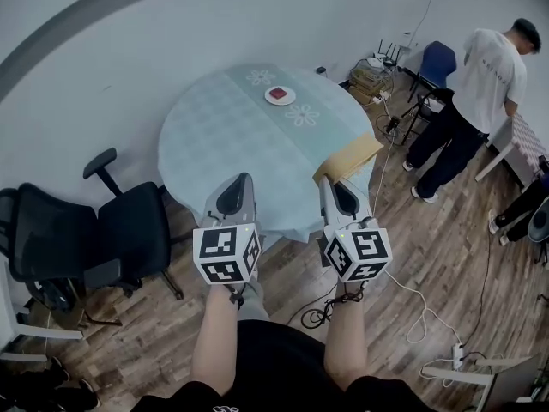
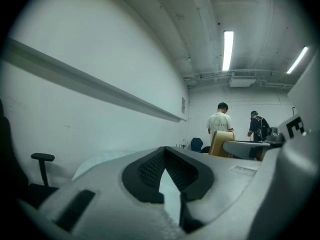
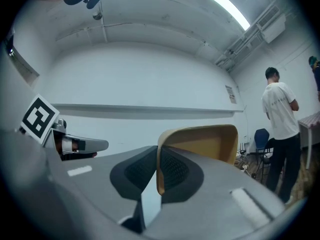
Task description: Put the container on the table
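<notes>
A tan, shallow container (image 1: 352,157) hangs over the near right edge of the round table (image 1: 214,136), which has a pale patterned cloth. My right gripper (image 1: 331,184) is shut on the container's near rim. In the right gripper view the rim (image 3: 200,146) stands upright between the dark pads (image 3: 172,169). My left gripper (image 1: 239,181) is beside it over the table's near edge, holding nothing. In the left gripper view its pads (image 2: 150,169) meet at the tip, and the container (image 2: 221,143) shows to the right.
A white plate with something red on it (image 1: 280,95) sits on the far side of the table. Black office chairs (image 1: 94,230) stand at the left. A person in a white shirt (image 1: 480,84) stands at the right, near a blue chair (image 1: 436,63). Cables (image 1: 412,316) lie on the wood floor.
</notes>
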Tool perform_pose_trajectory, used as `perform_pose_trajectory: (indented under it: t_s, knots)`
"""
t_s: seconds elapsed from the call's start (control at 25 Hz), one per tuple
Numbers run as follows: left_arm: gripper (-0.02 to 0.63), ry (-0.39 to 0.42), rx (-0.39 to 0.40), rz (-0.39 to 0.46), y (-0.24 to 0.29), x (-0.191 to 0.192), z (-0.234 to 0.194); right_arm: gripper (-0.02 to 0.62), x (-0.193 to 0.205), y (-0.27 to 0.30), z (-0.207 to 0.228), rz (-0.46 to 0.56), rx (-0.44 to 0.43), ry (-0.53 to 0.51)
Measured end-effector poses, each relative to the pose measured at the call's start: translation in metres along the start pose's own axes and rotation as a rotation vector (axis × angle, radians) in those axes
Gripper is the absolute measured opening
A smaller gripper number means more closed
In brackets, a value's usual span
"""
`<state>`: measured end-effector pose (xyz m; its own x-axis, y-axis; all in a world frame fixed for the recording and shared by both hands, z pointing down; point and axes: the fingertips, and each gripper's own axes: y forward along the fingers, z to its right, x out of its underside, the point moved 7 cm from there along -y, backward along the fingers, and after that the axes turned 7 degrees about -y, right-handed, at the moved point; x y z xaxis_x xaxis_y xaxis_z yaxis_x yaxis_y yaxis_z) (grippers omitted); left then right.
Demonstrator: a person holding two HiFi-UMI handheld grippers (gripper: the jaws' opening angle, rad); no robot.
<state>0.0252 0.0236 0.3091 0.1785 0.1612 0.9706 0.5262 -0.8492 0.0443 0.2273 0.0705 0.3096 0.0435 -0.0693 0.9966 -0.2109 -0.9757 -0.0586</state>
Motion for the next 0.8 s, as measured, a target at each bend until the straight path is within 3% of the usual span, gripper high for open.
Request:
perform_pose_trajectory:
  t_s: [0.2,0.36,0.52,0.68,0.8]
  knots:
    - [0.002,-0.015,-0.031,-0.076,0.055,0.007,-0.05,0.023,0.031,0.072,0.0,-0.064,-0.013,0.046]
    - [0.002,-0.048,-0.083,-0.147,0.116,0.023,-0.116,0.023,0.069,0.157,0.005,-0.136,-0.013,0.082]
    - [0.002,0.041,-0.139,-0.178,0.172,0.015,-0.181,0.023,0.081,0.245,-0.005,-0.178,-0.031,0.07]
    - [0.002,0.028,-0.124,-0.19,0.22,0.01,-0.224,0.023,0.08,0.303,-0.015,-0.201,-0.037,0.02]
    - [0.002,0.001,-0.09,-0.219,0.245,0.018,-0.233,0.023,0.087,0.32,-0.006,-0.244,-0.014,-0.006]
